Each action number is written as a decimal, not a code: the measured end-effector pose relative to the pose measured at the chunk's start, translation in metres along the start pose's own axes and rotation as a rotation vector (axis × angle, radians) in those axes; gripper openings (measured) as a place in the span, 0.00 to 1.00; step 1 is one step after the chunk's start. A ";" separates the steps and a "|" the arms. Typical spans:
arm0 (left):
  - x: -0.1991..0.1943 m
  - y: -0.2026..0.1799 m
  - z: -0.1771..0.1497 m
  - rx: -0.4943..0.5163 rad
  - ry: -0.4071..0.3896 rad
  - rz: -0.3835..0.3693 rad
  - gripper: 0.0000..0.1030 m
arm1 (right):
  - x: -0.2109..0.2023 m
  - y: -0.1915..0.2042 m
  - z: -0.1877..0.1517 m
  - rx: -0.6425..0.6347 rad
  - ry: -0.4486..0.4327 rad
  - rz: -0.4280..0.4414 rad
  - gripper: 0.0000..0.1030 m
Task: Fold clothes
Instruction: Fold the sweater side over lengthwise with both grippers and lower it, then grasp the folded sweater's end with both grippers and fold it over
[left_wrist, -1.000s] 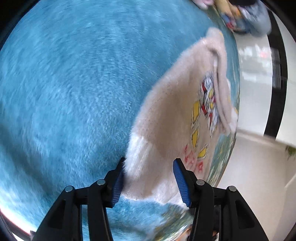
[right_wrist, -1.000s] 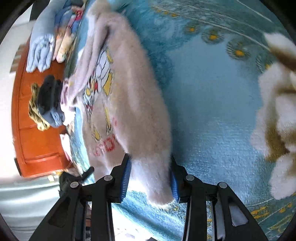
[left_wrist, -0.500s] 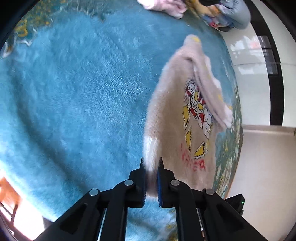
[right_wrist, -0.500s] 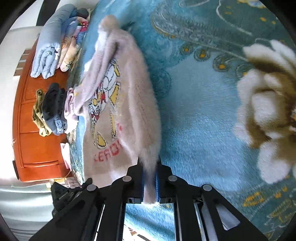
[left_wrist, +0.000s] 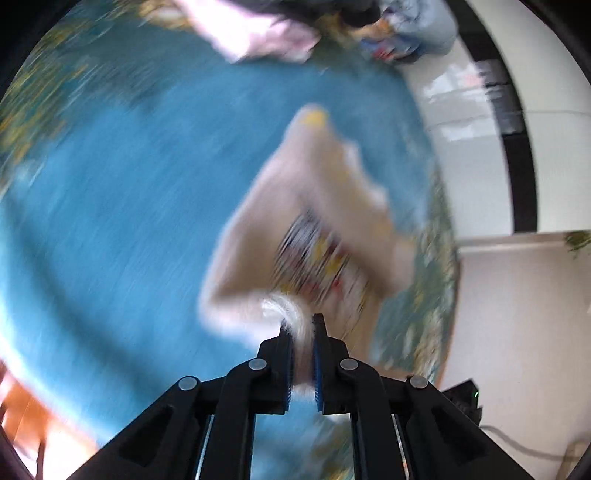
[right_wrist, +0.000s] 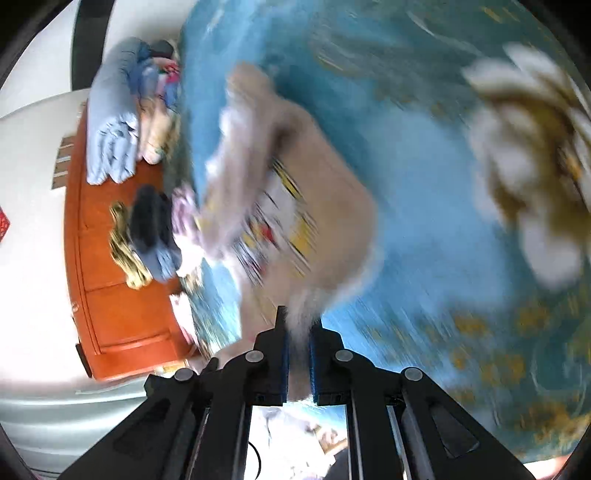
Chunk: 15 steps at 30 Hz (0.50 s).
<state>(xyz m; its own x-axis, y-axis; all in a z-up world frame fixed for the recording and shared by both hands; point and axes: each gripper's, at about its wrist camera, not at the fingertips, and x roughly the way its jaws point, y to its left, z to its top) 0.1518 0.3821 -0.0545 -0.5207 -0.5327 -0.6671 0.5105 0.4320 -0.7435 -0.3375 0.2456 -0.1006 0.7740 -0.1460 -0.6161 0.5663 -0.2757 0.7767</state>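
A fuzzy beige sweater (left_wrist: 295, 221) with a red, yellow and black cartoon print lies on a blue rug (left_wrist: 110, 221). My left gripper (left_wrist: 301, 325) is shut on one white hem corner of the sweater and lifts it off the rug. My right gripper (right_wrist: 297, 325) is shut on the other hem corner of the sweater (right_wrist: 314, 206). The sweater bunches and folds toward its upper end. Both views are blurred by motion.
A pink garment (left_wrist: 258, 37) and a pile of clothes (left_wrist: 406, 33) lie at the rug's far edge. An orange wooden cabinet (right_wrist: 110, 302) holds folded blue cloth (right_wrist: 110, 136) and dark clothes (right_wrist: 147, 229). The rug has a large cream flower pattern (right_wrist: 528, 177).
Both grippers went from open around the hem to shut on it. They have since lifted the hem and carried it up over the sweater, which now bunches.
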 end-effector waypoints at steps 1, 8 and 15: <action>0.010 -0.007 0.018 -0.005 -0.014 -0.025 0.09 | 0.005 0.012 0.012 -0.015 -0.017 0.004 0.08; 0.070 -0.044 0.143 -0.013 -0.010 -0.113 0.09 | 0.043 0.097 0.110 -0.095 -0.179 -0.017 0.08; 0.149 -0.055 0.211 -0.076 0.060 -0.121 0.09 | 0.096 0.111 0.180 -0.007 -0.235 -0.090 0.08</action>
<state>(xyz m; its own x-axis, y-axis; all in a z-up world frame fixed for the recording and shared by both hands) 0.1901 0.1257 -0.1033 -0.6160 -0.5408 -0.5727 0.3898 0.4225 -0.8182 -0.2512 0.0296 -0.0972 0.6340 -0.3384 -0.6954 0.6321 -0.2912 0.7181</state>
